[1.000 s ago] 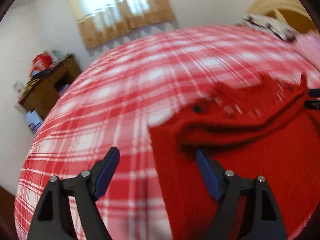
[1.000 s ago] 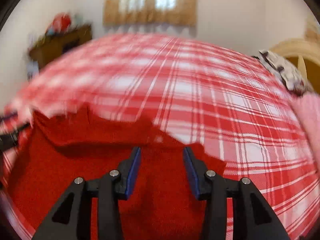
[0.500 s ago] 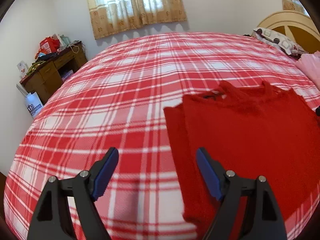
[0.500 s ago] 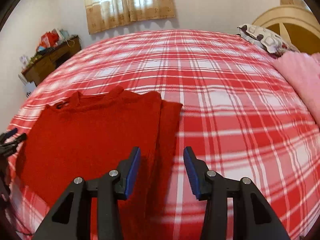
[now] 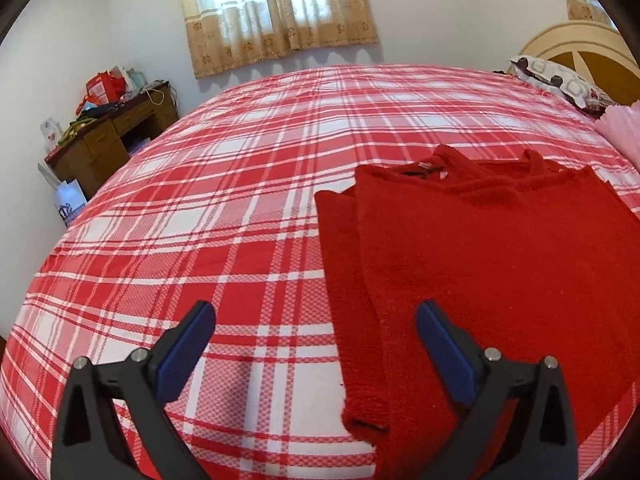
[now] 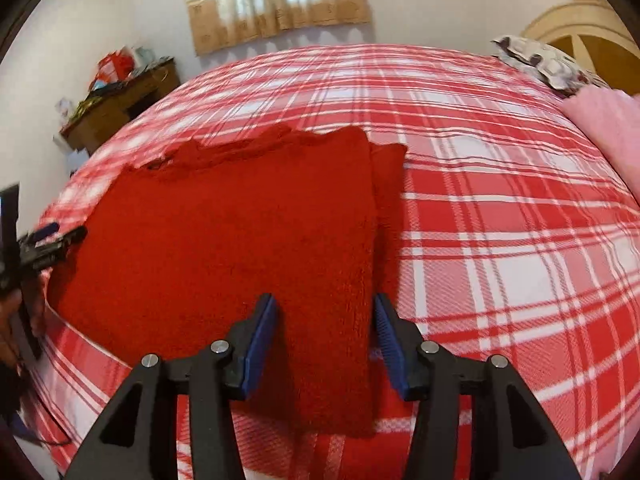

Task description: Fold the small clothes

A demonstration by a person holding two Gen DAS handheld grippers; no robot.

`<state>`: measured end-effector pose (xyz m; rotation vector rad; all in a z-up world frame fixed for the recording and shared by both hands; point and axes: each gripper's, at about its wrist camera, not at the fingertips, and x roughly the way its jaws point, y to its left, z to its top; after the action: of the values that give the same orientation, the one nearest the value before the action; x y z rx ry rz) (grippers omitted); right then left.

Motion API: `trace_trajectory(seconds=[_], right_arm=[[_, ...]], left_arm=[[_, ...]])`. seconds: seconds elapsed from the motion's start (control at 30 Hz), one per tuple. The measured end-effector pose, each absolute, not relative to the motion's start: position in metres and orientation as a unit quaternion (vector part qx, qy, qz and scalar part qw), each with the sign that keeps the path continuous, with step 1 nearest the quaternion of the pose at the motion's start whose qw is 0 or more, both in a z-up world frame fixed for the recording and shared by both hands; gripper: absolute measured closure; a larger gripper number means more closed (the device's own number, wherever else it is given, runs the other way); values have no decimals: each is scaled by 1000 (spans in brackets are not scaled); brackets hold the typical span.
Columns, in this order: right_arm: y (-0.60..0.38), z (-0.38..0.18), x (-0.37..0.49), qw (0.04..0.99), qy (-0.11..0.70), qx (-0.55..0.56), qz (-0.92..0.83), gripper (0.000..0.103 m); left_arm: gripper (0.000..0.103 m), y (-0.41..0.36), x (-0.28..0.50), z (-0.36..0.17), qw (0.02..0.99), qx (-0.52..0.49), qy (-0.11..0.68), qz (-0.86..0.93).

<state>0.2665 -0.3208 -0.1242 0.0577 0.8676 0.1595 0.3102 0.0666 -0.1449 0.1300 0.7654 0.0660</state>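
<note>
Here, near the bed's front edge, our left gripper (image 5: 316, 344) spreads its jaws wider, gripping nothing, with the left side edge of the red sweater (image 5: 480, 264) between its tips. Our right gripper (image 6: 325, 334) is opening too, empty, straddling the sweater's right side edge, so we judge each hand equally near its own side. The sweater lies flat on the plaid bedspread (image 5: 224, 216), long axis running away from us toward the far edge, neckline farthest. We see no containers.
</note>
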Motion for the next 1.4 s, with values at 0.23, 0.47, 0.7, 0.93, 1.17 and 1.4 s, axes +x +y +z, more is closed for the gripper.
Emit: trace_trajectory(seconds=[0.23, 0.47, 0.7, 0.93, 1.17, 1.4], right_arm=[[-253, -109, 267, 908, 392, -19, 145, 52], [-195, -143, 339, 877, 458, -28, 143, 52], [-192, -134, 359, 889, 443, -19, 113, 52], [-162, -141, 374, 876, 462, -19, 140, 52], [-163, -152, 414, 872, 477, -6, 114, 47], [-172, -129, 375, 892, 436, 13, 122, 47]], left_arm=[[1, 75, 272, -128, 933, 55, 355, 37], [1, 75, 282, -143, 928, 46, 365, 52], [0, 85, 293, -147, 928, 13, 368, 58], [0, 98, 297, -153, 922, -39, 382, 45], [0, 102, 295, -154, 921, -61, 385, 30], [0, 110, 292, -154, 920, -82, 384, 24]])
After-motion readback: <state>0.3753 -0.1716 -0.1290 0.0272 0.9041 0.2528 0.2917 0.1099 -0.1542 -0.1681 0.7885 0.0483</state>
